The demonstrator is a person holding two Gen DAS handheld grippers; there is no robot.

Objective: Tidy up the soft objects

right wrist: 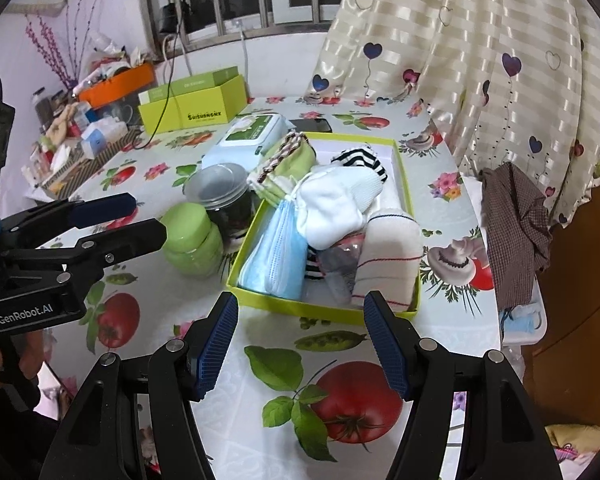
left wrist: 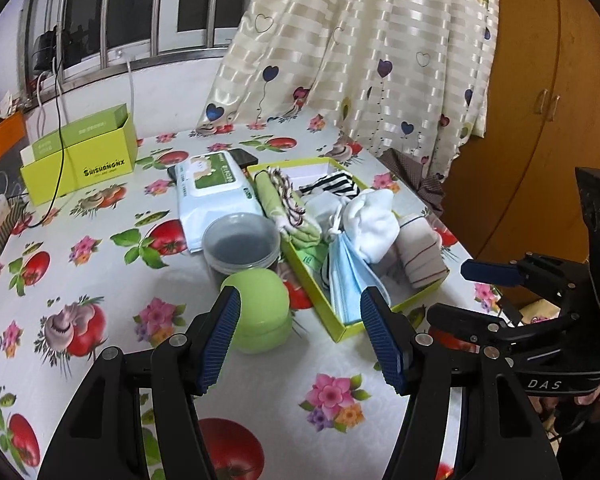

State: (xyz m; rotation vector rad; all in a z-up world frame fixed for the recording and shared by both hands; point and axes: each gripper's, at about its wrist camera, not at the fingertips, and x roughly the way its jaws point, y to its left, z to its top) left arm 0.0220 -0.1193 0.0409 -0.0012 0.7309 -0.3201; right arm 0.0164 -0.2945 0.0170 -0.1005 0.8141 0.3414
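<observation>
Both grippers hovered above the flower-and-tomato-print desk [left wrist: 99,280], jaws spread and holding nothing. Ahead of the right gripper [right wrist: 300,344] sat the shallow lime-green cardboard tray [right wrist: 324,310], packed with blue pleated face masks [right wrist: 273,256], white knitted socks [right wrist: 334,208] and a rolled cream striped towel [right wrist: 388,260]. Just ahead-left of the left gripper [left wrist: 300,338], a round green plastic jar [left wrist: 263,308] and a clear lidded tub [left wrist: 241,242] stood close against the tray's side.

left gripper [left wrist: 297,322] fingers apart, empty; tray [left wrist: 342,330] holds soft items
</observation>
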